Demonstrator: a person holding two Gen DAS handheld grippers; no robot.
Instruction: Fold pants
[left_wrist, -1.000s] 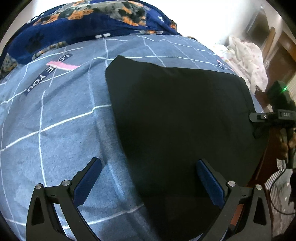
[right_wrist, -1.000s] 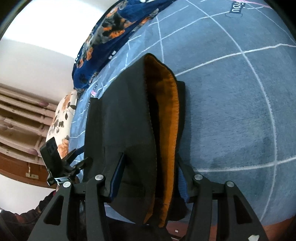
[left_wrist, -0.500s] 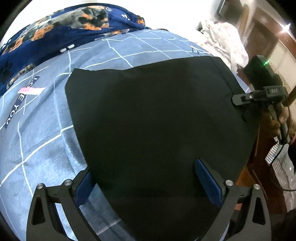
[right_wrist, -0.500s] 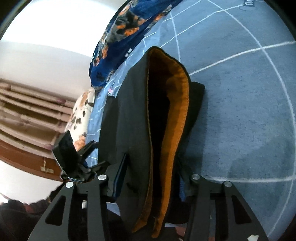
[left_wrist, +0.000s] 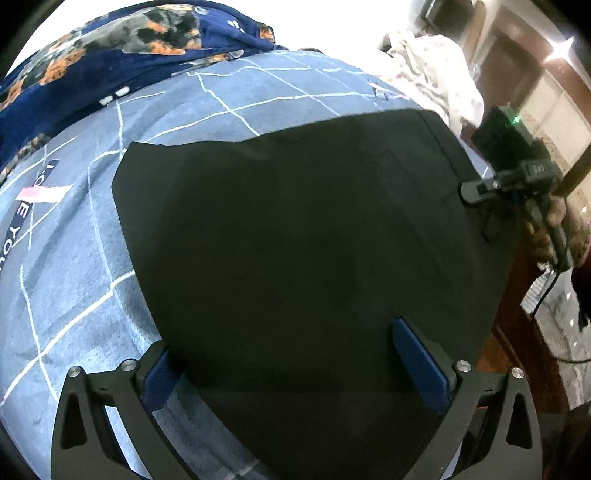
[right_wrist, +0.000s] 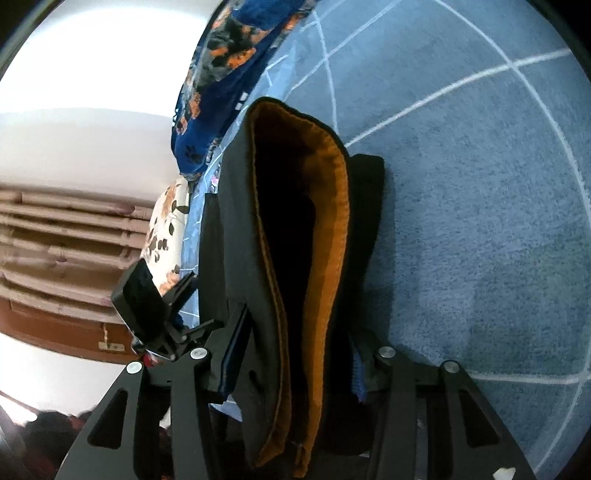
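Note:
The black pants (left_wrist: 295, 240) lie spread on the blue checked bedspread (left_wrist: 74, 277). My left gripper (left_wrist: 291, 365) is open, its blue pads straddling the near edge of the pants. My right gripper (right_wrist: 291, 365) is shut on the pants' waistband (right_wrist: 295, 258), whose orange lining (right_wrist: 332, 229) shows inside the opening. The right gripper also shows in the left wrist view (left_wrist: 476, 190) at the pants' right edge. The left gripper shows in the right wrist view (right_wrist: 177, 314) at the left.
A dark blue patterned blanket (left_wrist: 110, 48) lies at the far side of the bed. A white cloth pile (left_wrist: 436, 70) sits at the far right. Wooden furniture (left_wrist: 517, 350) stands beside the bed's right edge. A floral pillow (right_wrist: 166, 221) lies beyond the pants.
My left gripper has moved right over the pants, so they now fill the space between its pads. My right gripper has kept its hold on the waistband and lifted slightly.

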